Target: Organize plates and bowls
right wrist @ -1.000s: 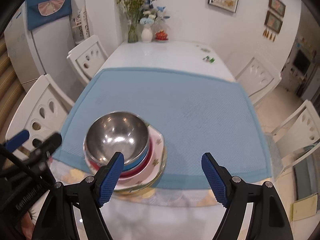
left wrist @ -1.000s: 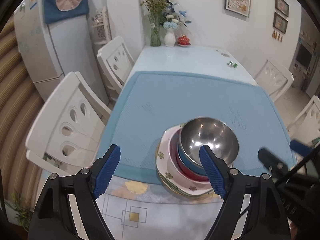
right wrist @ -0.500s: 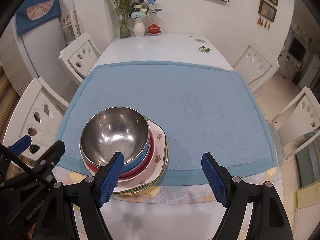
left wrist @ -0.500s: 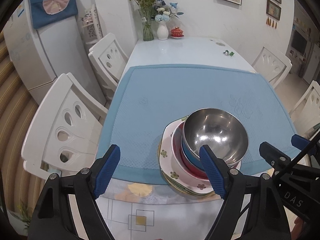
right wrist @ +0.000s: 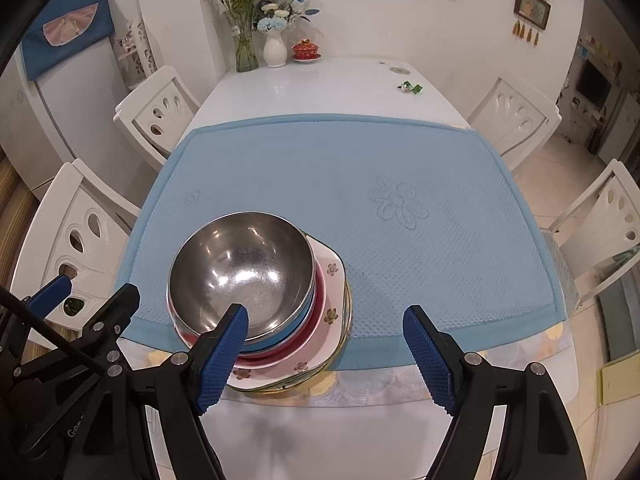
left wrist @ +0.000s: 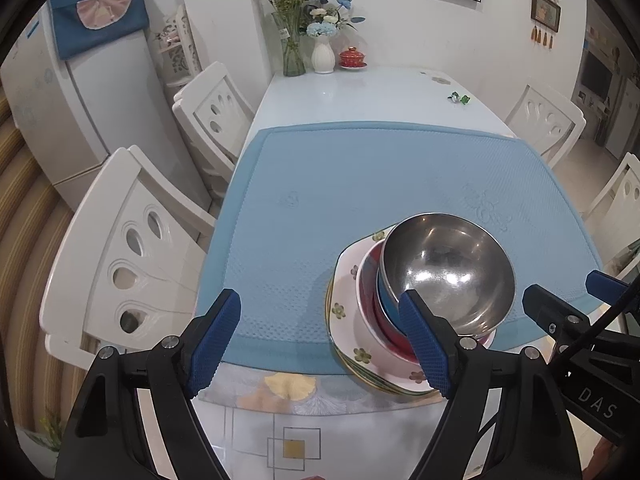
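A steel bowl (left wrist: pixel 448 268) tops a stack: a blue bowl (left wrist: pixel 386 302), a red bowl (left wrist: pixel 370 280) and floral square plates (left wrist: pixel 348 284), at the near edge of the blue mat (left wrist: pixel 360 184). The stack also shows in the right wrist view, with the steel bowl (right wrist: pixel 240 268) over the floral plates (right wrist: pixel 332 280). My left gripper (left wrist: pixel 320 334) is open and empty, above the table just left of the stack. My right gripper (right wrist: pixel 326 350) is open and empty, just right of the stack.
White chairs (left wrist: pixel 120 248) stand at both sides of the white table (left wrist: pixel 360 92). Vases with flowers (left wrist: pixel 320 40) and a red lidded cup (left wrist: pixel 352 56) sit at the far end. A small green item (left wrist: pixel 459 98) lies on the table. A fridge (left wrist: pixel 60 80) stands at left.
Both grippers have drawn back and risen a little, so the stack sits lower and nearer between them. The stack has not moved. Both grippers stay open.
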